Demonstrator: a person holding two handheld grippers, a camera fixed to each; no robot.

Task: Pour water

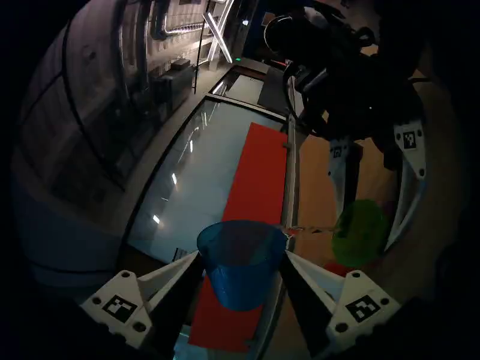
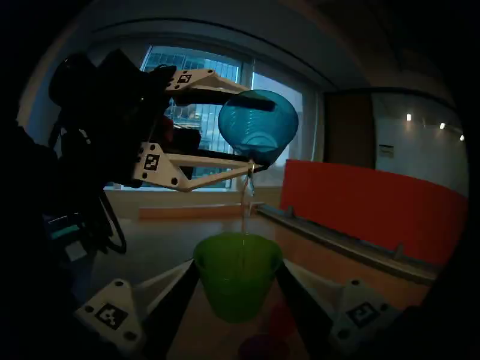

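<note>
While tipped sideways, blue cup pours | green cup upright below

One blue cup and one green cup, two cups in all; two grippers, the left gripper and the right gripper; one stream of water; one red panel.

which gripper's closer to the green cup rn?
Right. The right gripper is clamped on the green cup; the left gripper holds the tipped blue cup above it, apart, pouring water in.
</note>
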